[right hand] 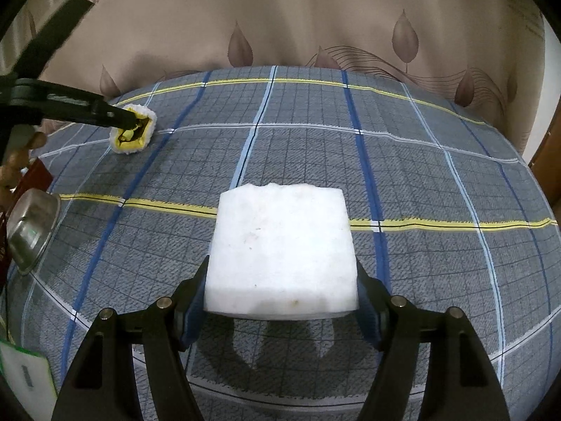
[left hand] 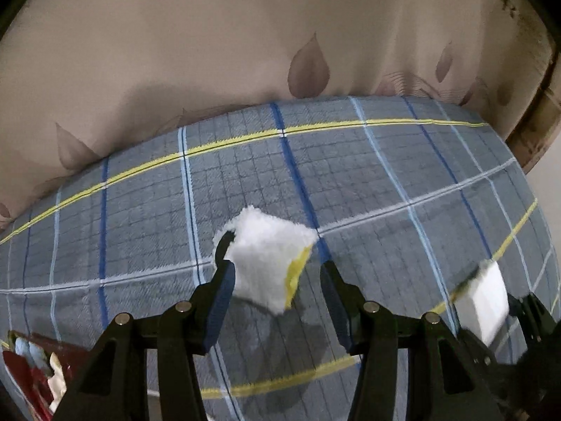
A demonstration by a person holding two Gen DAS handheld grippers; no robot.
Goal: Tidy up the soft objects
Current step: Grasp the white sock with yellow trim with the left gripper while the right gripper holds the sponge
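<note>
A white fluffy pouch with a yellow lining [left hand: 266,263] hangs from the left finger of my left gripper [left hand: 275,252]. The jaws stand open and the right finger is clear of the pouch. The right wrist view shows that fingertip poked into the pouch's yellow mouth [right hand: 131,133] at the far left, low over the blue plaid bed cover [right hand: 420,175]. My right gripper [right hand: 282,270] is shut on a white foam block [right hand: 280,242]. Its pads press both sides, and the block casts a shadow on the cover beneath. In the left wrist view the same block [left hand: 485,301] appears blurred at the right edge.
A steel bowl [right hand: 31,231] sits at the bed's left edge, with wooden beads [right hand: 14,161] and a red packet [left hand: 31,368] near it. A green-edged white card [right hand: 24,375] lies at the lower left. A beige leaf-print cloth [right hand: 280,17] rises behind the bed.
</note>
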